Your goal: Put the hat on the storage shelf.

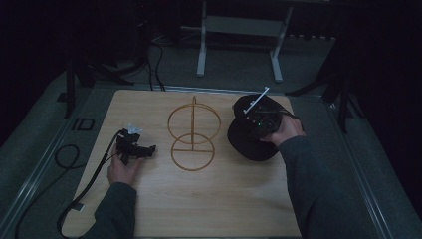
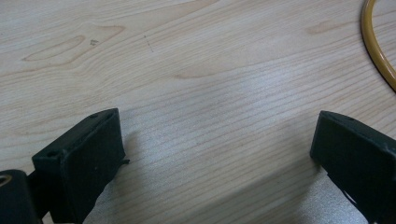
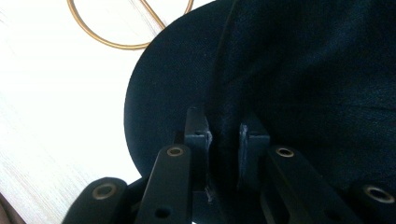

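A black cap [image 1: 250,144] hangs just above the right side of the wooden table [image 1: 209,204]. My right gripper [image 1: 260,122] is shut on it. In the right gripper view the jaws [image 3: 224,128] pinch a fold of the cap's fabric [image 3: 303,70] where brim meets crown. A gold wire stand [image 1: 193,134], one ring upright over a flat ring base, sits at the table's middle; parts of it appear as the gold ring [image 3: 107,37] and the gold ring [image 2: 378,51]. My left gripper [image 1: 146,149] rests low on the table left of the stand, open, with bare wood between its jaws [image 2: 215,135].
A black cable [image 1: 74,189] trails from the left gripper off the table's left edge. A white metal frame [image 1: 239,30] stands on the floor behind the table. Dark stands flank the back corners.
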A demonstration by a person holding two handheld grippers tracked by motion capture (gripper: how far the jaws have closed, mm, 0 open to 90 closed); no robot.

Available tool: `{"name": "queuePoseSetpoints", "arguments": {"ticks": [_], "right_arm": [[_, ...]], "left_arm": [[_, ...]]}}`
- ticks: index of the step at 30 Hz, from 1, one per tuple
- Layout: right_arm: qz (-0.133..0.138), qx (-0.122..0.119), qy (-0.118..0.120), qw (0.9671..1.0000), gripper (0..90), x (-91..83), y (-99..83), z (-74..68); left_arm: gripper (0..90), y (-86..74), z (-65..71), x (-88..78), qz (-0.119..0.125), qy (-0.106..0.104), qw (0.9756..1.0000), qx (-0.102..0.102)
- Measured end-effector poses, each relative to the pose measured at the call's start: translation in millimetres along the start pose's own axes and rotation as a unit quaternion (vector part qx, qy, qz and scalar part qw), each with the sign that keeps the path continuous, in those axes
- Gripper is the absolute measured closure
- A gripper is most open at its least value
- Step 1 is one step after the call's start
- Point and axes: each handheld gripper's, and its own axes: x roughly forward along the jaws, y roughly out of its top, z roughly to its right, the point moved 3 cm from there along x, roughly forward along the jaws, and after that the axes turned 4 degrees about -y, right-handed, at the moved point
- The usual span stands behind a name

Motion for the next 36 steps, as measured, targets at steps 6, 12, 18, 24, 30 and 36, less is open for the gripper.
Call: {"name": "queuePoseSetpoints", "arguments": {"ticks": [6, 12, 18, 24, 30, 36], "right_arm": [[0.003, -0.001, 0.001, 1.0, 78.4, -5.4, 2.9, 1.8], [-0.002, -0.006, 0.006, 1.0, 78.4, -13.0, 7.0, 2.5], [0.005, -0.01, 0.004, 0.9999, 78.5, -21.5, 10.7, 2.7], [0.012, -0.012, 0.01, 0.9998, 78.4, -28.5, 12.9, 2.7], [0.023, -0.012, 0.012, 0.9996, 78.4, -36.6, 14.8, 3.5], [0.021, -0.013, 0.009, 0.9997, 78.4, -41.4, 16.7, 4.6]], "left_arm": [[2.3, 0.0, 0.1, 0.1, 0.001, 0.0, 1.0, -0.001], [2.3, 0.0, 0.1, 0.1, 0.001, 0.0, 1.0, -0.001], [2.3, 0.0, 0.1, 0.1, 0.001, 0.0, 1.0, -0.001], [2.3, 0.0, 0.1, 0.1, 0.001, 0.0, 1.0, -0.001], [2.3, 0.0, 0.1, 0.0, 0.0, 0.0, 1.0, 0.0], [2.3, 0.0, 0.1, 0.0, 0.0, 0.0, 1.0, 0.0]]}}
